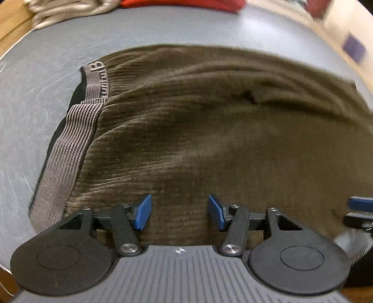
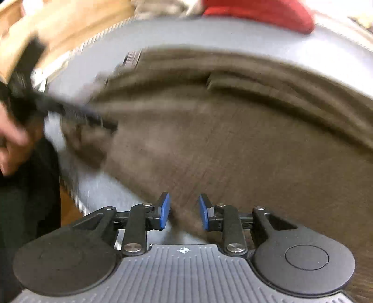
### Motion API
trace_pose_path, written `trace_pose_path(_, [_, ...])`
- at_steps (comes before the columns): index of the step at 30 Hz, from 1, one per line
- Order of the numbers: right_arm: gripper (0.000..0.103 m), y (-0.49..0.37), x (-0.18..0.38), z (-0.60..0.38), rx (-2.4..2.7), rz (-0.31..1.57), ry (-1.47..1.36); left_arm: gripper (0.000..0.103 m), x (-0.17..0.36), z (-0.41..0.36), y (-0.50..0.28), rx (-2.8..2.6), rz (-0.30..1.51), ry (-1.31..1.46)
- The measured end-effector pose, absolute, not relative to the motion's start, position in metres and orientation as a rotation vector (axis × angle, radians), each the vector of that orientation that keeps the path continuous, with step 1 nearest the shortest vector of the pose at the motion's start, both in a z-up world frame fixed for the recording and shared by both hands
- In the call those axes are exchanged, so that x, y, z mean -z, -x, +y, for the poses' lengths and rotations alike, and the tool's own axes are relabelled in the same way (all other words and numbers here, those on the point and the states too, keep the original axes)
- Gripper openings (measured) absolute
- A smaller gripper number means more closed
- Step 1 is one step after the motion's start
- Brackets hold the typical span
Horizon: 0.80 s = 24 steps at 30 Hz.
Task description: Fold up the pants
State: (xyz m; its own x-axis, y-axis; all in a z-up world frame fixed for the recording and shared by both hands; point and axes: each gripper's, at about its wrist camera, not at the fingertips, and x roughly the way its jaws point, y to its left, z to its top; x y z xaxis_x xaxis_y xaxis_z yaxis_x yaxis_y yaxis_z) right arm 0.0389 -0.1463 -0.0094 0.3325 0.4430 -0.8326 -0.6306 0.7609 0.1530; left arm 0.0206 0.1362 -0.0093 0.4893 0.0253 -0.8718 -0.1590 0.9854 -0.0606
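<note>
left gripper [image 1: 180, 212] at the bottom of its own view, blue pads [image 1: 143, 212] standing well apart, nothing caught between them, only brown ribbed cloth below. right gripper [image 2: 184, 212] likewise low in its view, pads [image 2: 164, 211] parted by a narrower gap, holding nothing; whether the cloth edge under them touches either pad, cannot tell through the blur.

brown pants [image 1: 209, 130] spread flat across the grey table [image 1: 35, 98], filling most of both views. striped grey waistband [image 1: 70, 149] down the left side of the cloth in the left wrist view, black lining showing along its outer edge, lettering on the upper part too smeared to read. long folds running across the far part of the fabric, with a small dark pucker near the middle.

red cloth [image 2: 261, 14] and a pale heap of fabric [image 1: 63, 11] at the far rim of the table, well apart from the pants. blurred hand [image 2: 11, 144] at the left edge of the right wrist view, gripping a dark tool body. bit of blue pad and black linkage at the right edge of the left wrist view.
</note>
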Motion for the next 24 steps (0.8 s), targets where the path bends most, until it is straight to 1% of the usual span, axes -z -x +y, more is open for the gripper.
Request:
trace_pose_path(3, [0.029, -0.050, -0.023, -0.167, -0.634, 0.896, 0.127, 0.066, 0.011, 0.139, -0.007, -0.124, 0.962, 0.291])
trace_pose_path(5, [0.029, -0.058, -0.051, -0.188, -0.576, 0.813, 0.089, 0.068, 0.007, 0.131, -0.005, -0.141, 0.927, 0.238])
trace_pose_path(6, [0.029, -0.063, -0.062, -0.198, -0.550, 0.784, 0.073, 0.070, 0.003, 0.127, -0.004, -0.158, 0.882, 0.194])
trace_pose_path(8, [0.031, -0.072, -0.087, -0.221, -0.492, 0.729, 0.019, 0.078, -0.006, 0.123, -0.001, -0.184, 0.784, 0.139])
trace_pose_path(10, [0.040, -0.082, -0.107, -0.243, -0.448, 0.688, -0.024, 0.079, -0.009, 0.125, -0.001, -0.178, 0.739, 0.140])
trace_pose_path(11, [0.043, -0.088, -0.117, -0.255, -0.423, 0.659, -0.030, 0.079, -0.009, 0.127, -0.003, -0.179, 0.735, 0.152])
trace_pose_path(13, [0.057, -0.099, -0.133, -0.273, -0.370, 0.595, -0.018, 0.079, -0.010, 0.129, -0.005, -0.160, 0.724, 0.184])
trace_pose_path(14, [0.060, -0.105, -0.136, -0.281, -0.346, 0.570, -0.012, 0.079, -0.014, 0.132, -0.003, -0.145, 0.723, 0.199])
trace_pose_path(15, [0.066, -0.112, -0.135, -0.290, -0.317, 0.547, -0.008, 0.079, -0.016, 0.132, -0.002, -0.128, 0.727, 0.211])
trace_pose_path(16, [0.069, -0.119, -0.131, -0.297, -0.282, 0.532, -0.007, 0.078, -0.019, 0.133, 0.000, -0.116, 0.730, 0.220])
trace_pose_path(18, [0.069, -0.131, -0.115, -0.309, -0.185, 0.529, -0.011, 0.073, -0.018, 0.134, -0.001, -0.101, 0.738, 0.232])
trace_pose_path(19, [0.069, -0.133, -0.106, -0.309, -0.148, 0.548, -0.010, 0.066, -0.018, 0.135, -0.001, -0.096, 0.741, 0.234])
trace_pose_path(20, [0.069, -0.138, -0.099, -0.307, -0.113, 0.578, -0.007, 0.055, -0.018, 0.134, -0.002, -0.097, 0.741, 0.233])
trace_pose_path(21, [0.069, -0.139, -0.097, -0.307, -0.103, 0.577, -0.013, 0.050, -0.017, 0.134, -0.004, -0.100, 0.742, 0.229])
trace_pose_path(23, [0.069, -0.141, -0.100, -0.302, -0.119, 0.549, 0.003, 0.028, -0.017, 0.134, -0.005, -0.098, 0.748, 0.226])
trace_pose_path(24, [0.069, -0.142, -0.101, -0.300, -0.124, 0.537, 0.024, 0.025, -0.018, 0.135, -0.005, -0.096, 0.751, 0.232])
